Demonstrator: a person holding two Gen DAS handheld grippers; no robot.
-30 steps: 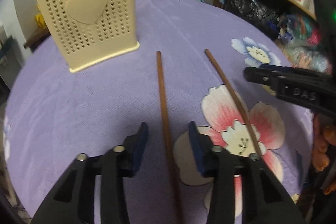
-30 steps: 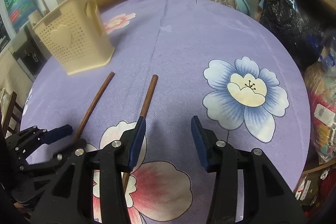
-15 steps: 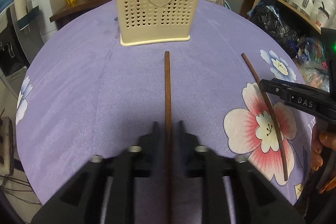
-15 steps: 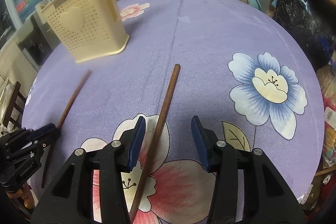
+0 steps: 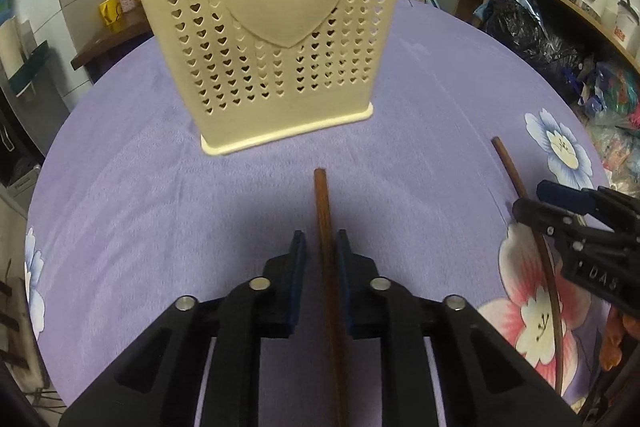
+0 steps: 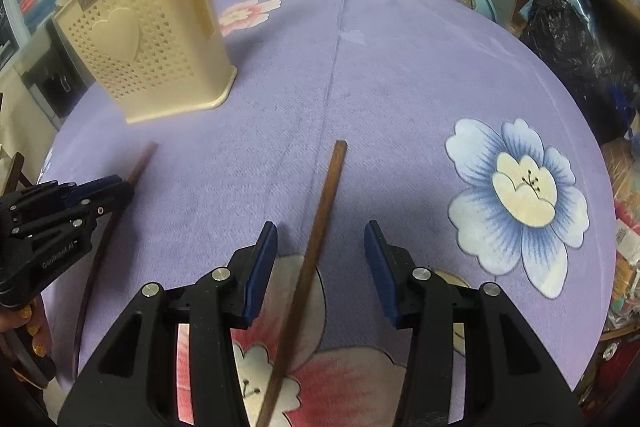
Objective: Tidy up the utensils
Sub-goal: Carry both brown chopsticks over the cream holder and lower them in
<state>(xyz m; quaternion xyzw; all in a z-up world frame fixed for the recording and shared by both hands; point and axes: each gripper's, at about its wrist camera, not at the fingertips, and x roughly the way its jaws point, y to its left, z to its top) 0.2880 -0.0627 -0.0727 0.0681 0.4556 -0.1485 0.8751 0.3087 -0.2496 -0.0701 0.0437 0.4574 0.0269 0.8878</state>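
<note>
**Left tongs on one chopstick, right tongs lining up on the other**

My left tongs (image 5: pixel 321 247) are narrow, clamped on the left chopstick (image 5: pixel 322 203), which runs straight out between the blue pads toward the holder (image 5: pixel 276 27). Its far tip stops short of the holder's base, apart from it. My right tongs (image 6: pixel 320 239) stand partly spread, nothing gripped; the right chopstick (image 6: pixel 326 203) lies on the desk (image 6: pixel 400 87) between the pads, closer to the left pad, touching neither. It lies slanted across the gap.

Step in hand, as I judge it: get both sticks held, then into the holder. To do it well, I'd centre the right tongs over the stick and square them to it before closing, so it doesn't skid on the cloth or get pinched crooked. The left grip sits well back from the tip, so a lot of stick hangs forward; I'd lift tip-first and tilt it upright before going over the rim.

Room: open purple cloth between the sticks and the holder, nothing in the way. The holder is tall and light-looking, so a low swing could knock it. My two tongs are near each other, side by side; keep them from crossing. Desk edge curves away on the right, with clutter beyond.
</note>
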